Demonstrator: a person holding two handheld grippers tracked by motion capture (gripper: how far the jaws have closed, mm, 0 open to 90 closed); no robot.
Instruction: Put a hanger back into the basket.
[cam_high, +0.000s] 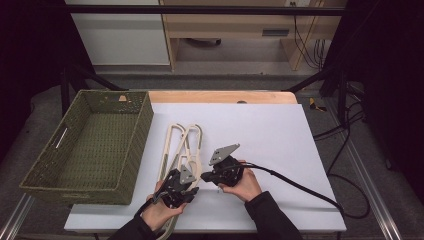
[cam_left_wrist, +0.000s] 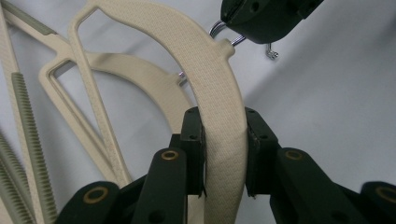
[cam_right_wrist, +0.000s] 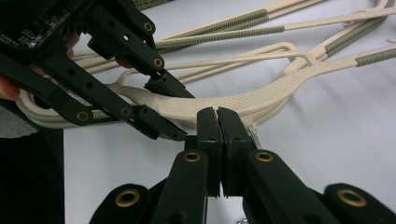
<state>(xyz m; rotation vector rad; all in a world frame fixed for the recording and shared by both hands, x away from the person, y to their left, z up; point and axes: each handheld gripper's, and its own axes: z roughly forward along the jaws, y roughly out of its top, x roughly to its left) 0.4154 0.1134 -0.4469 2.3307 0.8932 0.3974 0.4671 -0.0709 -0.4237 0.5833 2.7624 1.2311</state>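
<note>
Now left gripper (cam_left_wrist: 224, 154) clamps cream hanger (cam_left_wrist: 210, 88) shoulder, right gripper (cam_right_wrist: 218, 140) pinches its metal hook (cam_left_wrist: 224, 35); lift together, level, toward basket (cam_high: 75, 190).

Green woven basket (cam_high: 95, 145) sits at the surface's (cam_high: 280, 145) left edge, hanging a bit over it. A second beige hanger (cam_high: 171, 145) lies just beside the basket.
</note>
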